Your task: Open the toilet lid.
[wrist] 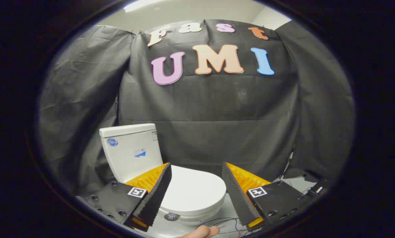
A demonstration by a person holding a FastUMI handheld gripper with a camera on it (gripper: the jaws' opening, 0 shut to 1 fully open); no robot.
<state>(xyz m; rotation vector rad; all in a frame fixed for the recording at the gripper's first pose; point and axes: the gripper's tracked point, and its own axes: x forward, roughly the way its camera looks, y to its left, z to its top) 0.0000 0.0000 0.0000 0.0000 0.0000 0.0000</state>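
Observation:
A white toilet stands beyond my fingers, turned with its bowl toward the right. Its lid [192, 190] lies flat and closed over the bowl, and the white tank [131, 150] rises behind it on the left. My gripper [196, 168] is open, held above and short of the toilet, with nothing between its fingers. The lid shows through the gap between the two fingers. The left finger [156, 195] overlaps the lid's rear edge near the tank. The right finger [237, 195] sits off the lid's front rim.
Black cloth hangs as the booth's wall behind and beside the toilet. Thin cables [224, 224] lie on the pale floor just in front of the bowl. A person's fingertip [202, 232] shows below the gripper. Dark gear [316, 188] rests on the floor at the right.

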